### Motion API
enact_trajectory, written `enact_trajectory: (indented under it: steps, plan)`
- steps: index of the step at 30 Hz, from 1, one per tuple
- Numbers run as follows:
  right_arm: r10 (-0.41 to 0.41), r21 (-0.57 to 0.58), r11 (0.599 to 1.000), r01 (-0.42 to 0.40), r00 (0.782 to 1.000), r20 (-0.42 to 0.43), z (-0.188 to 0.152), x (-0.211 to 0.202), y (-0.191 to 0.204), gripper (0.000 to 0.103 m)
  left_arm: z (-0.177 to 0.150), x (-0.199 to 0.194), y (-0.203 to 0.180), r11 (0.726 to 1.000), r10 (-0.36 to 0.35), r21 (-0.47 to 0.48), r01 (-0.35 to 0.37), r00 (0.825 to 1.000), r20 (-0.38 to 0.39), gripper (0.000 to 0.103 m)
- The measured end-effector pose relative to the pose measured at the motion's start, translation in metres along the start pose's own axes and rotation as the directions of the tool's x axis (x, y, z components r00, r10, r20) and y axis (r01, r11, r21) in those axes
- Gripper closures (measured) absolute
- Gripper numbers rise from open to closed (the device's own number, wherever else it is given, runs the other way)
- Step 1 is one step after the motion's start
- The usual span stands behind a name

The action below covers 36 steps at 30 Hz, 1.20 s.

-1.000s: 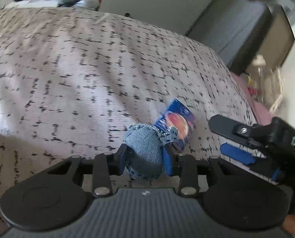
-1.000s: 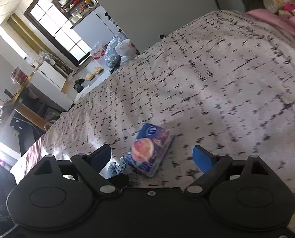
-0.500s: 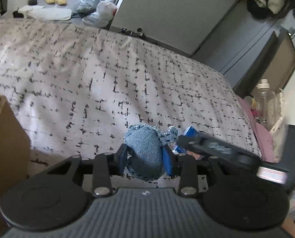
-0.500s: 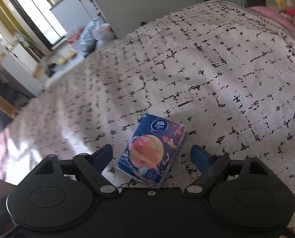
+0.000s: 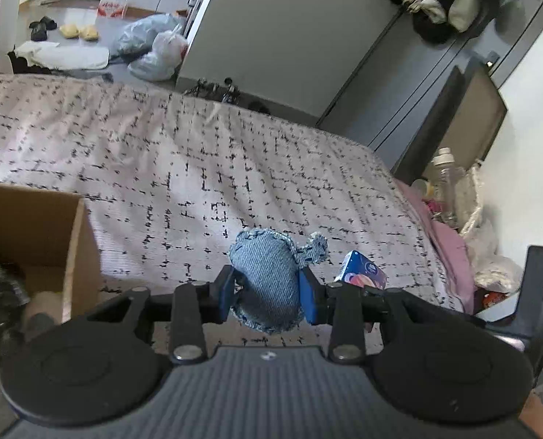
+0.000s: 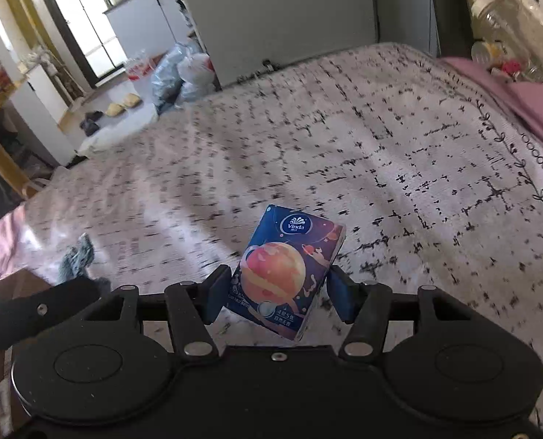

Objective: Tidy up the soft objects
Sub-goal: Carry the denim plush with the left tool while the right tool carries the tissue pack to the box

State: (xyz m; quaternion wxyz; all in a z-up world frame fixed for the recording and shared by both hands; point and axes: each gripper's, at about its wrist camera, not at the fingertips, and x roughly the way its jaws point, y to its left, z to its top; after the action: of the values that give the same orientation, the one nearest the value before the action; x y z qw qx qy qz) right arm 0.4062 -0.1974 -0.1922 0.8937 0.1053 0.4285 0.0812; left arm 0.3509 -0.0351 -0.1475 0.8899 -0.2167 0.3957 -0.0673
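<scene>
Carrying: I have one soft thing in each tool and both are lifted off the bed (image 5: 205, 153), so the step in hand, as I judge it, is the haul to the box.
Cardboard box (image 5: 52, 226): sits at the near left of the left wrist view, open at the top, with something dark and blurred inside that I cannot make out.
Left tool (image 5: 267, 289): clenched on the denim pouch (image 5: 267, 278), the blue pads pressing its two sides; the pouch stands up between them with a frayed flap hanging out to the right.
Right tool (image 6: 278, 294): its jaws have just been closing and the tissue pack (image 6: 289, 267) is between them; the left pad touches the pack's edge and the right pad lies against its other side, so I read this as a grip, though a fresh one.
Tissue pack, other view: from the left wrist it shows just right of the pouch (image 5: 361, 274), above the bedspread.
Next move, my judgement: swing the left tool over the box opening and let the pouch drop, then bring the pack across after it.
What it calls for: keeping the two tools apart on the way, since they ride close, and holding the pack firmly, as it sits tilted in the jaws.
</scene>
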Motion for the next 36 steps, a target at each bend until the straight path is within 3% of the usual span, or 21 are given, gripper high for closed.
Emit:
enact_trajectory:
  steps: [15,22,36]
  plan:
    - [0.084,-0.052,0.995,-0.08,0.992,0.095,-0.027,-0.093,0.038,0.047,-0.025,-0.109,0.014,0.999,0.044,0.017,-0.046,0.994,0.101,0.067]
    - [0.131,-0.056,0.991,-0.125,0.985,0.116,-0.04,-0.117,0.055,0.047,-0.023,-0.159,0.024,0.995,0.092,0.024,-0.097,0.981,0.169,0.067]
    - [0.209,-0.114,0.974,-0.194,0.966,0.149,-0.051,-0.137,0.097,0.047,-0.02,-0.198,0.059,0.987,0.152,0.02,-0.159,0.968,0.198,0.067]
